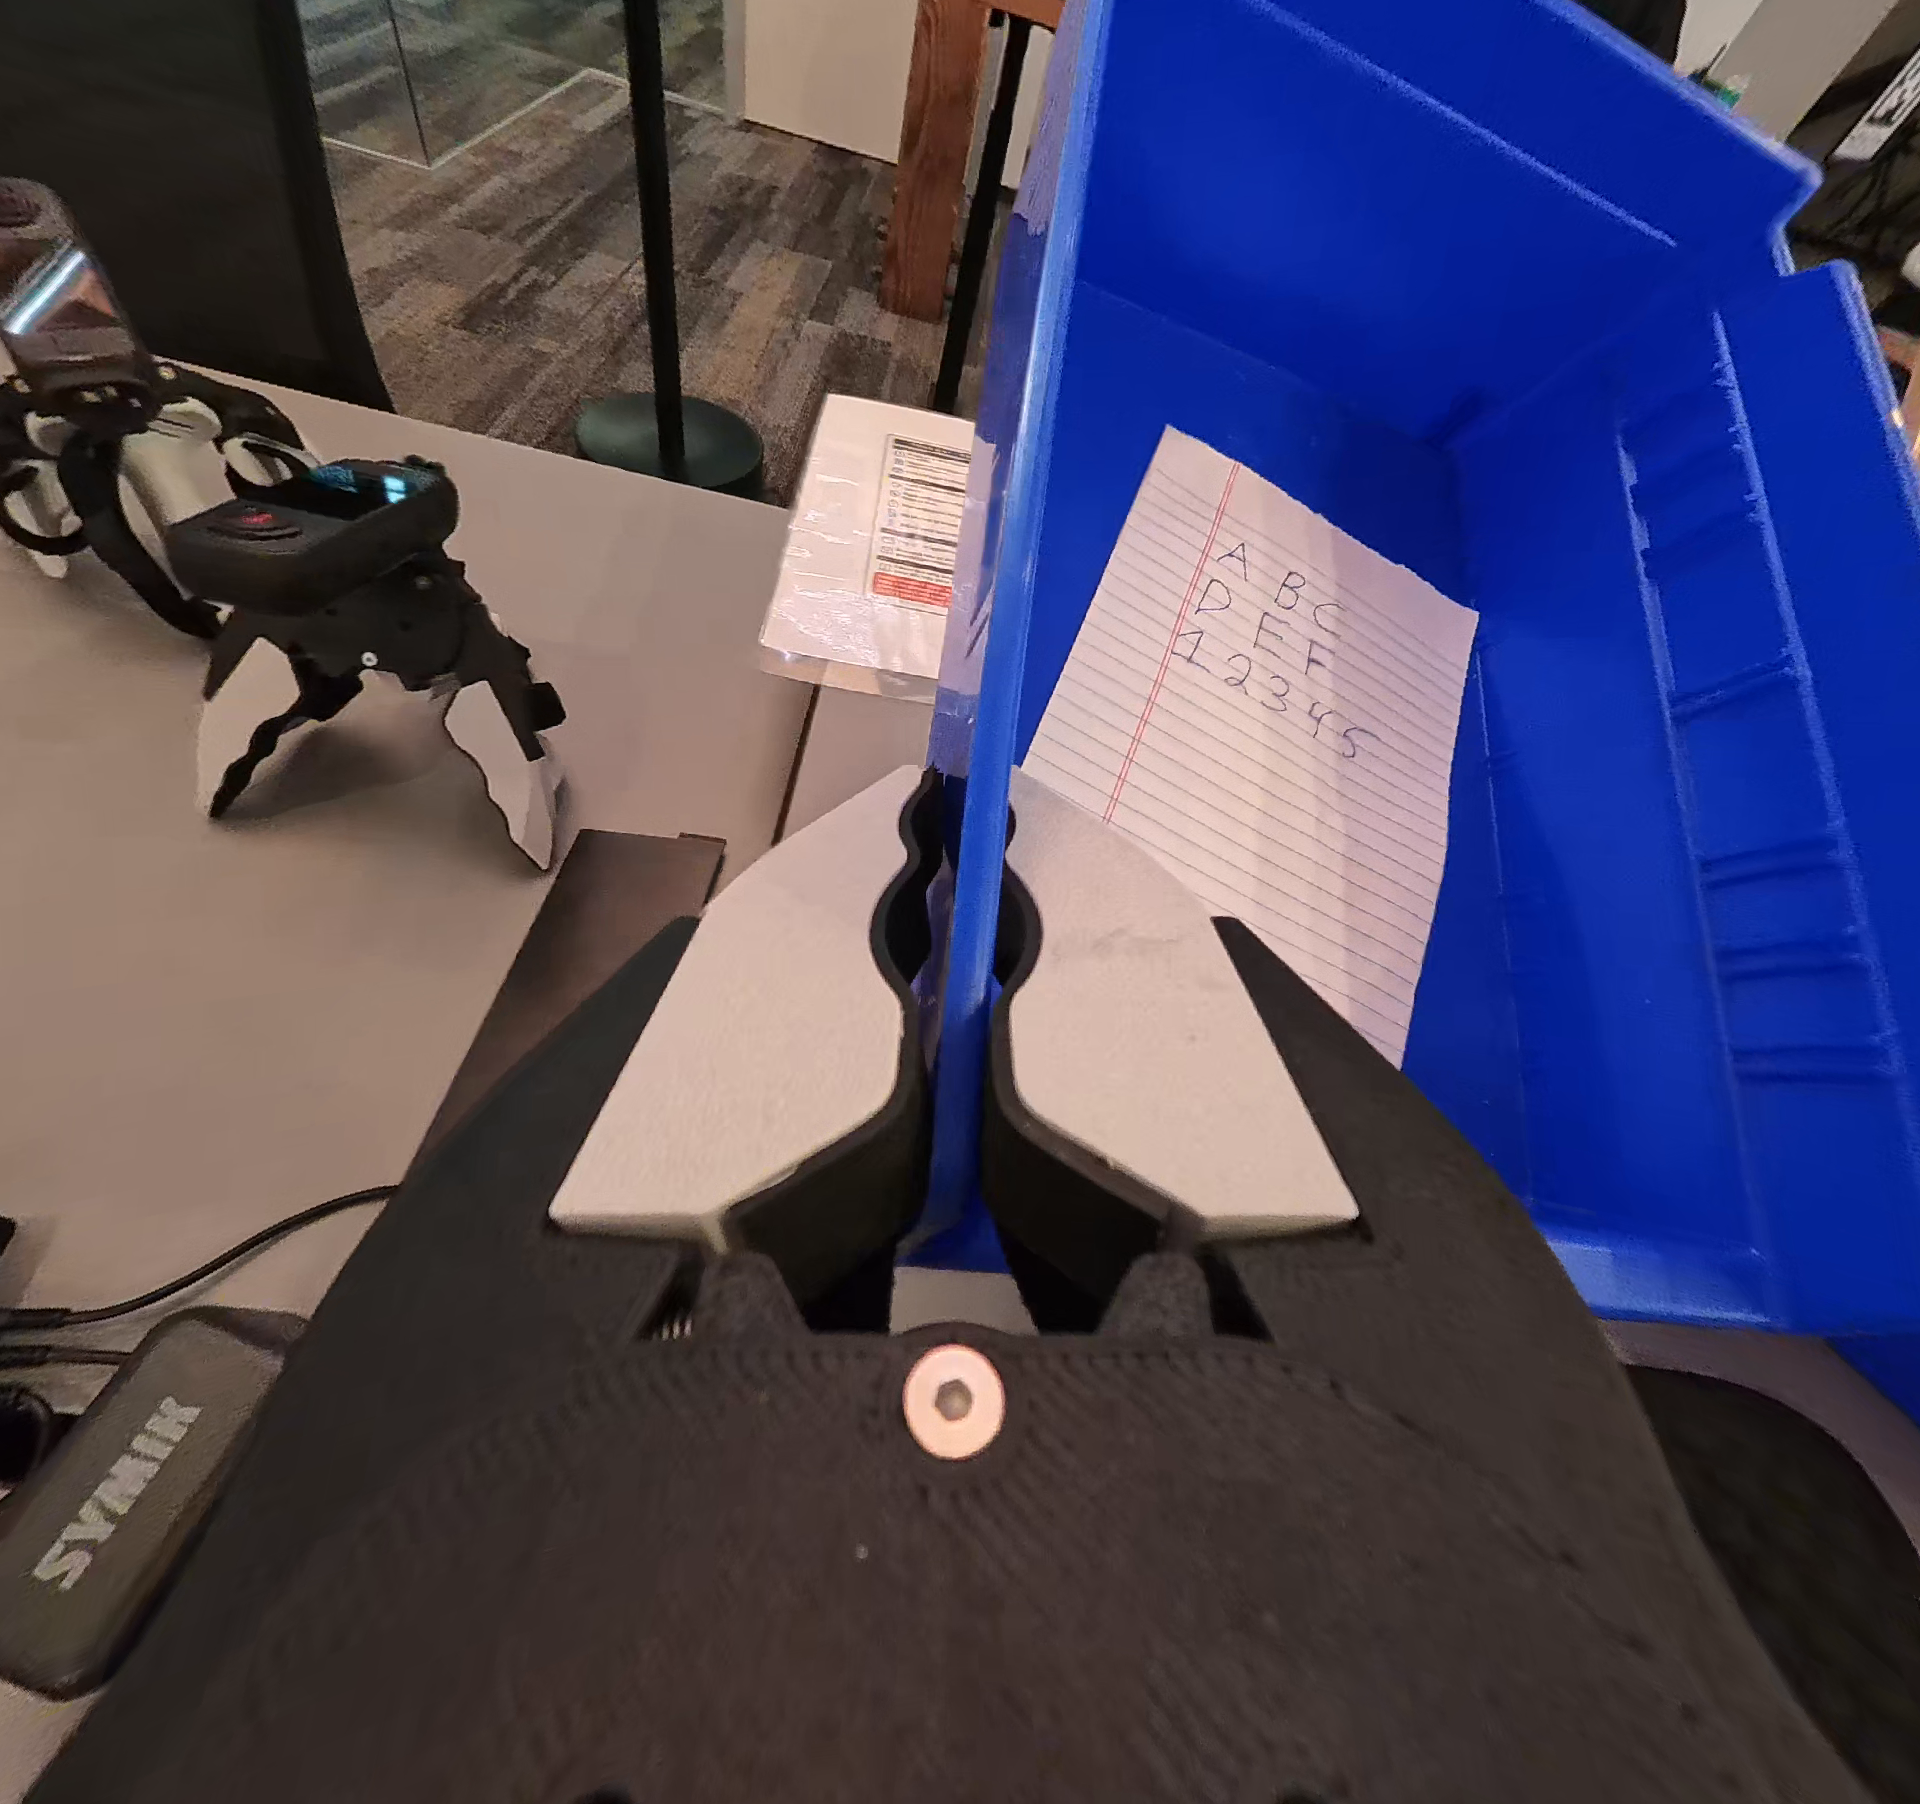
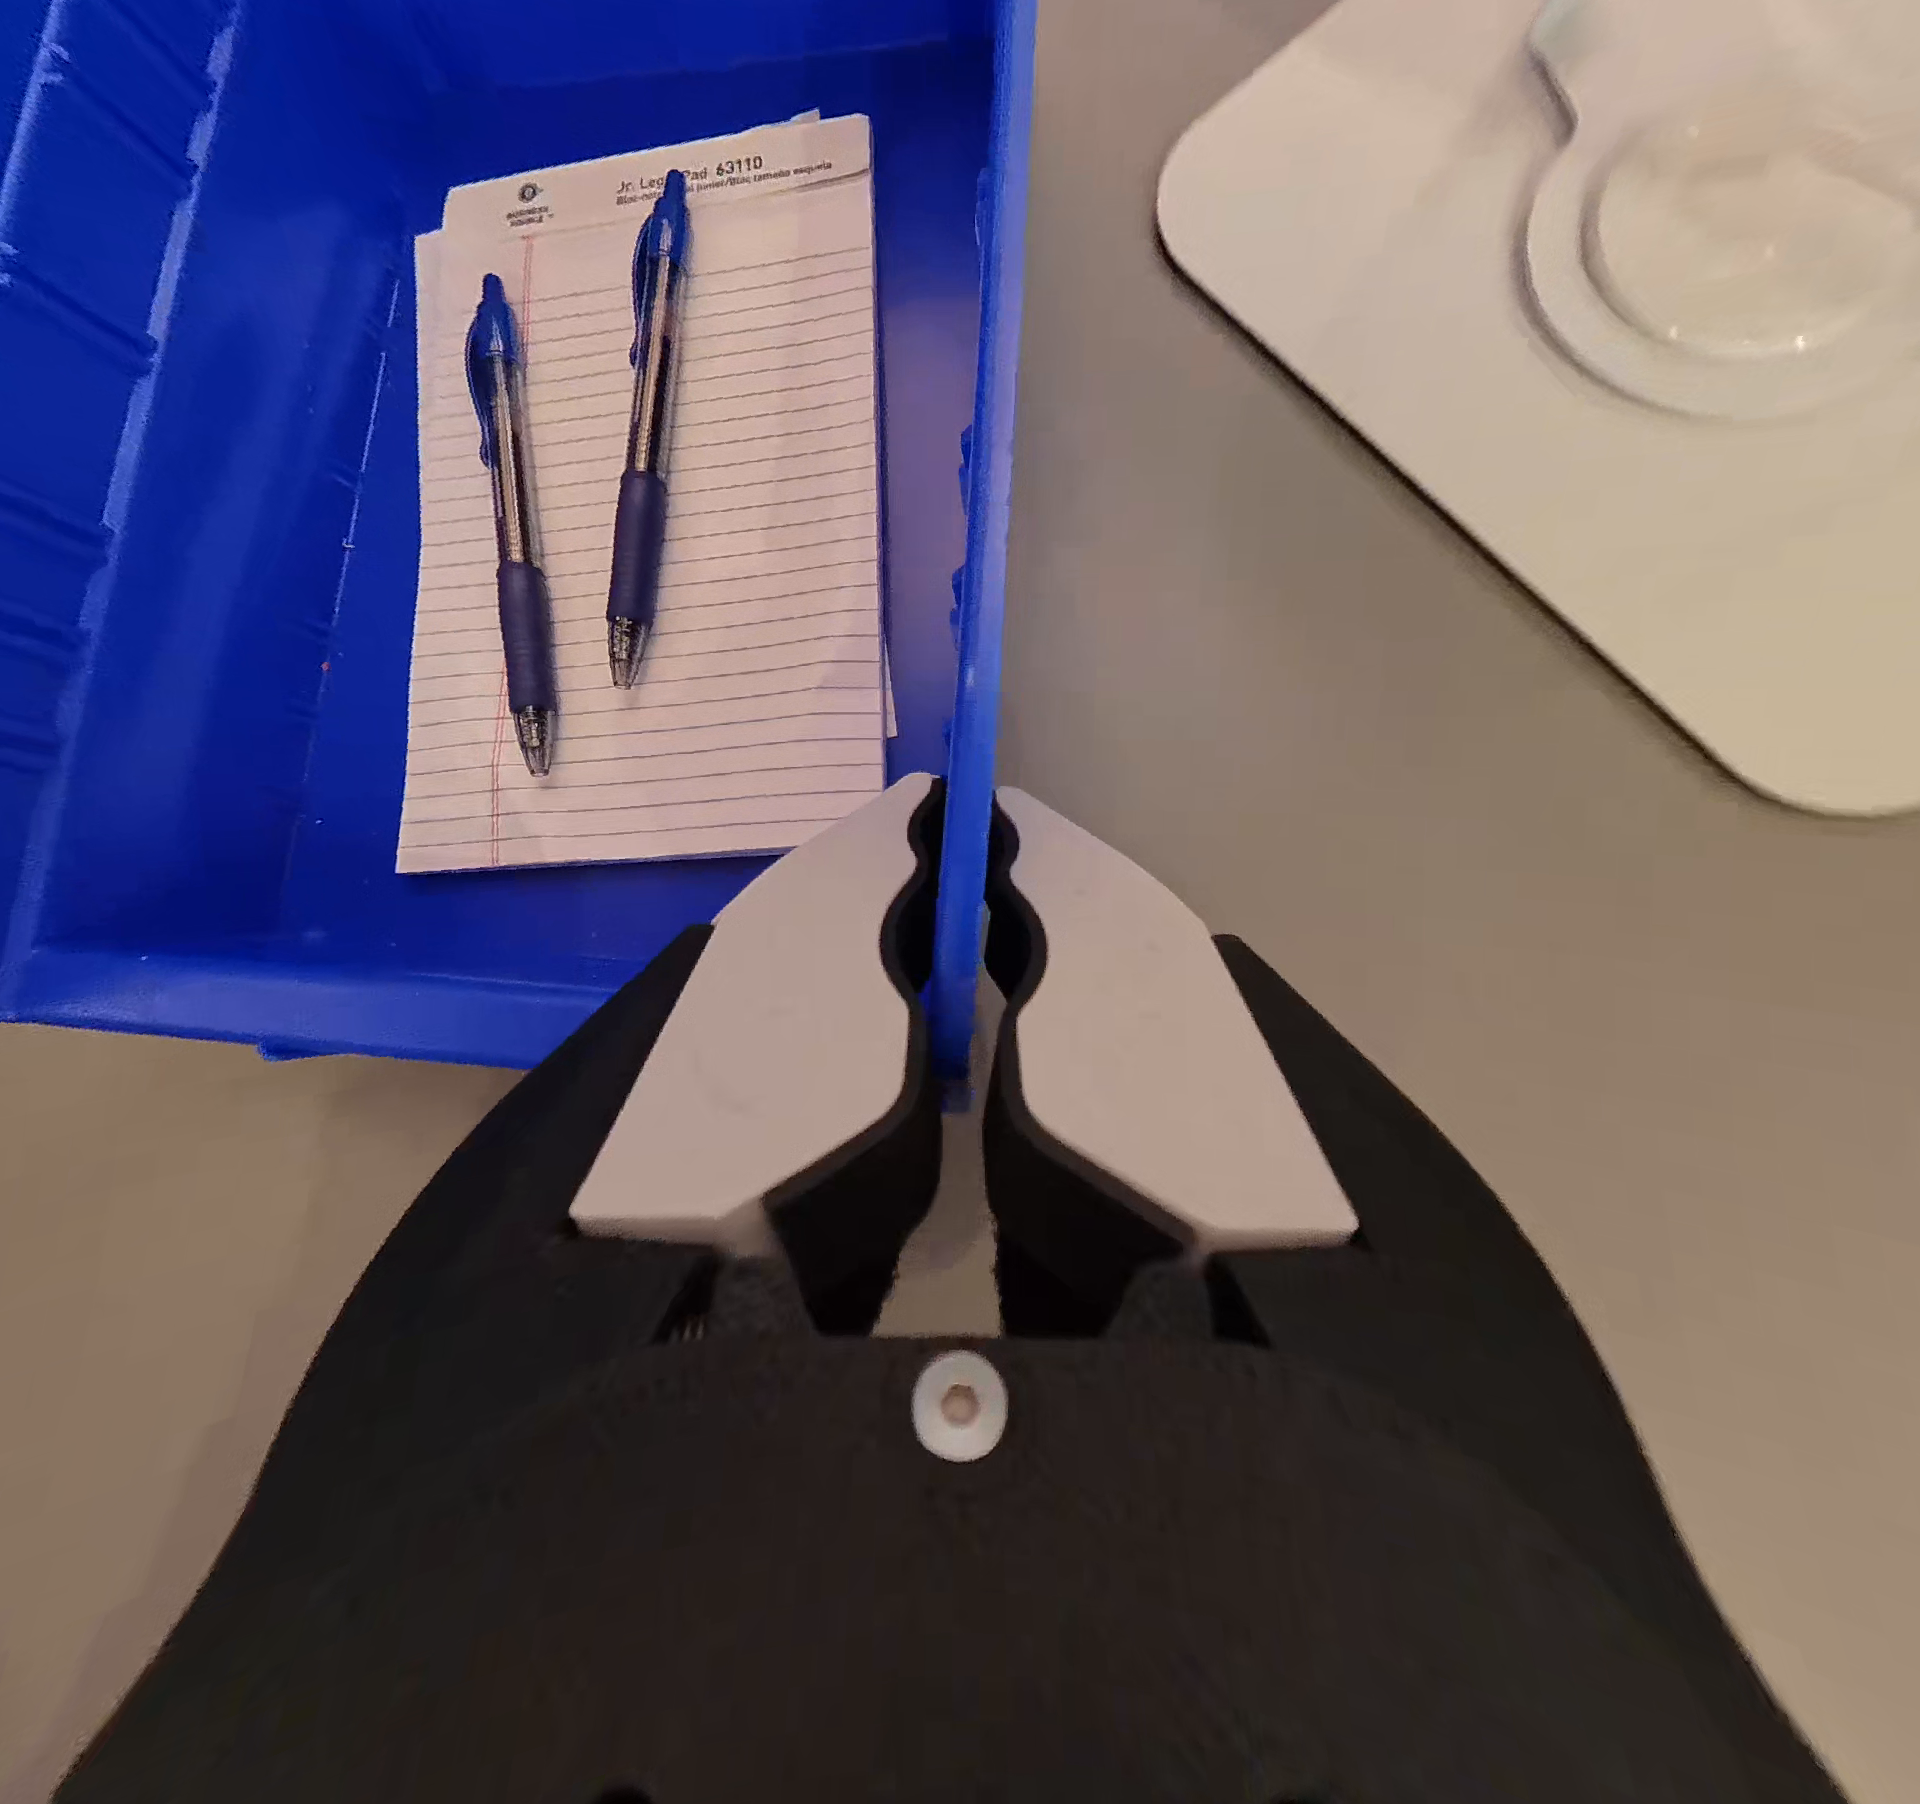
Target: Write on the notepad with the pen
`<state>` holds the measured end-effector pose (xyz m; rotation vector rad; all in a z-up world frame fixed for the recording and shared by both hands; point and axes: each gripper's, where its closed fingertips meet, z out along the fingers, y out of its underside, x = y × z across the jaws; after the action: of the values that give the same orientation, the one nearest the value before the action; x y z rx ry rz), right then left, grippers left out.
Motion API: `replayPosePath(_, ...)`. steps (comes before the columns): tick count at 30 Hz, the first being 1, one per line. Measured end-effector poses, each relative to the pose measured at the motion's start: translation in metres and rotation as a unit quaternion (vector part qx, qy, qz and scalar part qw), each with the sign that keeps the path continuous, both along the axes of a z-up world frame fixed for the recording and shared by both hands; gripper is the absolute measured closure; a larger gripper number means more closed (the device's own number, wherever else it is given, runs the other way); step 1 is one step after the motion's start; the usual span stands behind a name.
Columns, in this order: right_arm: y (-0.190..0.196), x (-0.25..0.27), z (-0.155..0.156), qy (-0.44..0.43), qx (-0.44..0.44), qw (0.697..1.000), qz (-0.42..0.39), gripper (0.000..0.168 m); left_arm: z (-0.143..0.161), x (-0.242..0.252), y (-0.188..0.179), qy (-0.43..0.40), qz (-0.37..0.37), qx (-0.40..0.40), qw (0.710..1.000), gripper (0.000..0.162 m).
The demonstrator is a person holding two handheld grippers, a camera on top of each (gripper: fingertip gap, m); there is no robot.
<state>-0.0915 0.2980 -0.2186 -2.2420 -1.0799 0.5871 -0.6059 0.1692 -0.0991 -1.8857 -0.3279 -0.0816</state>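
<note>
In the left wrist view my left gripper [image 1: 961, 778] is shut on the left wall of a blue plastic bin [image 1: 1049, 404]. A loose lined sheet [image 1: 1278, 767] with handwriting on it lies inside. In the right wrist view my right gripper [image 2: 966, 788] is shut on the right wall of the blue bin [image 2: 208, 404]. A white lined notepad [image 2: 758, 528] lies flat on the bin floor. Two blue pens lie side by side on it, one to the left [image 2: 509, 528] and one to the right [image 2: 646, 424], tips towards me.
Another gripper with a camera [image 1: 343, 591] stands on the grey table at the left. A clear bag with a printed label [image 1: 873, 549] lies beside the bin. A black box [image 1: 114, 1484] with cables sits near left. A white stand base [image 2: 1558, 404] is right of the bin. The left gripper's tips are roughly 55 centimetres from the right gripper's.
</note>
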Motion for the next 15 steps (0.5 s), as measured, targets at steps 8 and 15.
replayPosePath(8, 0.025, -0.051, 0.009, 0.021, 0.032, 0.999, -0.031, 0.132, 0.002, -0.015, -0.010, -0.010, 0.011, 0.012, 1.000, 0.157)
replayPosePath(15, -0.063, -0.067, 0.084, 0.036, 0.241, 0.927, 0.283, 0.110, 0.015, -0.017, -0.020, -0.007, 0.008, 0.024, 1.000, 0.157)
